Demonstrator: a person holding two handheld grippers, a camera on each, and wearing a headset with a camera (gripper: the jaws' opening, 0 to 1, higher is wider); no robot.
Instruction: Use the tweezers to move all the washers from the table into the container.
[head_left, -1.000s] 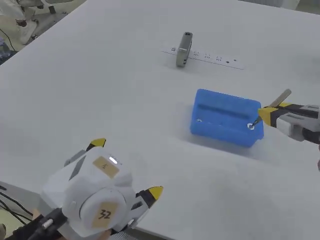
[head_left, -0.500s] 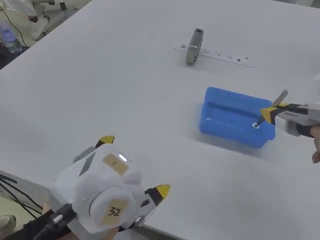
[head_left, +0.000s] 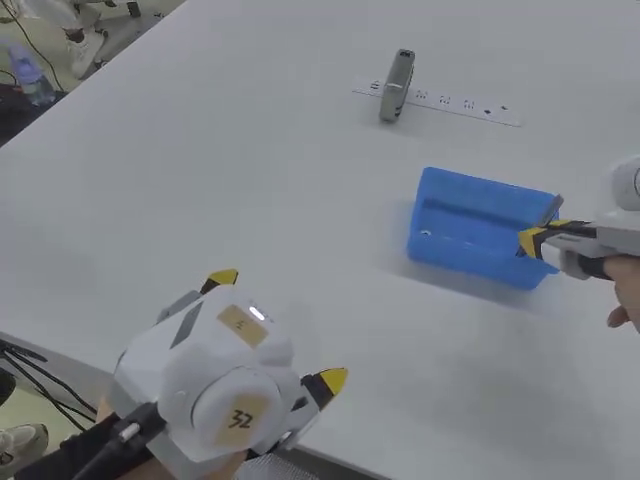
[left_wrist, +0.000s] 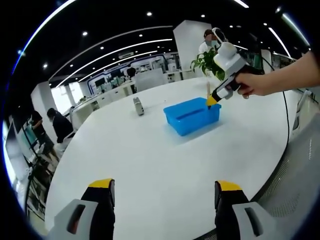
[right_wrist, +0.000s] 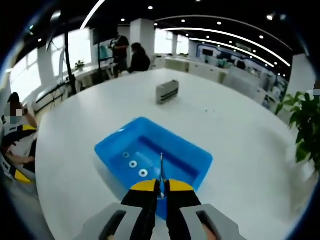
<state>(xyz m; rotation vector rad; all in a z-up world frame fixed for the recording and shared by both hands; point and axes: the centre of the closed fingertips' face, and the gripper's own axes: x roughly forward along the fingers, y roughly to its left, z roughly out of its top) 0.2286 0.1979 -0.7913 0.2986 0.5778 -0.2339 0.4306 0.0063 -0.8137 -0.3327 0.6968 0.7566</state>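
- The blue rectangular plastic container (right_wrist: 175, 159) sits on the white table (head_left: 250, 180). Three small silver ring-shaped washers (right_wrist: 133, 164) lie flat in a short row on its floor.
- The left gripper (left_wrist: 165, 186) is near the table edge, well apart from the container, its jaws spread wide and empty.
- The right gripper (right_wrist: 160, 186) has its jaws pinched onto the thin metal tweezers (right_wrist: 161, 167).
- The tweezers' tips are together over the container's inside, with no washer seen between them.

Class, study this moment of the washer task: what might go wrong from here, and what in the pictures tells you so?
1. The tweezers in the right gripper point into the blue container; drawing back low might catch its near wall and shove it.
2. The left gripper hangs open, far from the container, so nothing steadies it.
3. A shove could scatter the three washers inside.
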